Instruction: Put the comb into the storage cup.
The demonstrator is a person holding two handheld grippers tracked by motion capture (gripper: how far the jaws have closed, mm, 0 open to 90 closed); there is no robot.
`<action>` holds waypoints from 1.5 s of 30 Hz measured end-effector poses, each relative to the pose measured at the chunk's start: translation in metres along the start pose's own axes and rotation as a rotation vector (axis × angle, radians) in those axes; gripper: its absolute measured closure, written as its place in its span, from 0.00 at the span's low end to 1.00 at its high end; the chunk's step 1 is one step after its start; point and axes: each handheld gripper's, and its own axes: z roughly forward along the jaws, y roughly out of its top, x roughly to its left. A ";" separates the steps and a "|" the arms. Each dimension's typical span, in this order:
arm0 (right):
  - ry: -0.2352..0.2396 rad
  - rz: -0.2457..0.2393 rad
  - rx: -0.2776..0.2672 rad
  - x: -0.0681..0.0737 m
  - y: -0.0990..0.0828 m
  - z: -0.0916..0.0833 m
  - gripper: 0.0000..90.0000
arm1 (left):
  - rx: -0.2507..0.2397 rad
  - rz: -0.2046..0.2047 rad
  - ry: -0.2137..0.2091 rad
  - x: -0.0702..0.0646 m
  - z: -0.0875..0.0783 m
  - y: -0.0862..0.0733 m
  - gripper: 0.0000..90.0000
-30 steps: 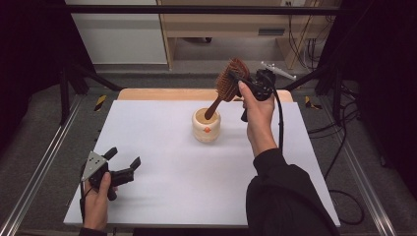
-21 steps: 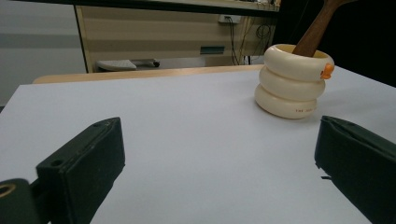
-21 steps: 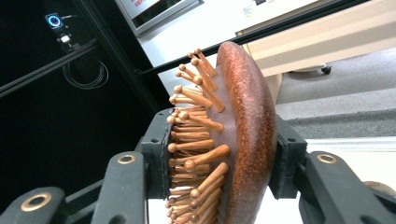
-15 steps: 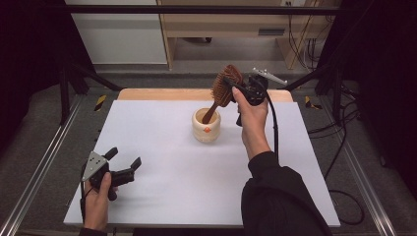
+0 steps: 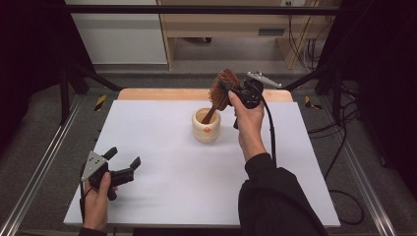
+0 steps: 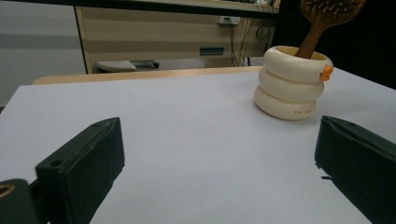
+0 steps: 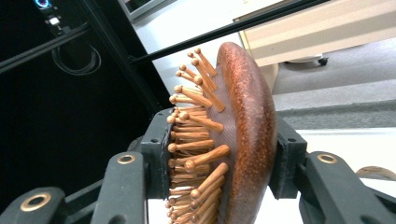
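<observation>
A wooden hairbrush (image 5: pixel 222 89) stands tilted with its handle down inside a cream ringed cup (image 5: pixel 206 126) near the table's back middle. My right gripper (image 5: pixel 227 87) is shut on the brush head, one jaw on the bristles and one on the rounded back of the brush (image 7: pixel 243 135). The cup (image 6: pixel 293 82) and the brush handle (image 6: pixel 312 41) rise ahead of my left gripper (image 6: pixel 219 168). That left gripper (image 5: pixel 123 161) rests low at the front left of the white table (image 5: pixel 157 187), open and holding nothing.
A wooden strip (image 5: pixel 162 94) runs along the table's far edge. Metal frame rails (image 5: pixel 34 182) flank both sides. A black cable (image 5: pixel 271 132) trails from the right gripper over the person's forearm. A cabinet (image 5: pixel 226 24) stands beyond the table.
The right gripper has carried the brush leftward and lowered it, so the handle now sits deeper in the cup and the brush stands more upright. The left gripper has stayed put.
</observation>
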 end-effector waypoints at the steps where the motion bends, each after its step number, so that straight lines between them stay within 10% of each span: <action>1: -0.002 0.001 0.000 0.000 -0.001 0.000 0.57 | 0.000 0.000 0.000 0.000 0.000 0.000 0.02; 45: 0.005 0.023 0.027 -0.005 -0.024 0.014 0.57 | 0.004 0.001 -0.007 0.000 0.001 0.000 0.02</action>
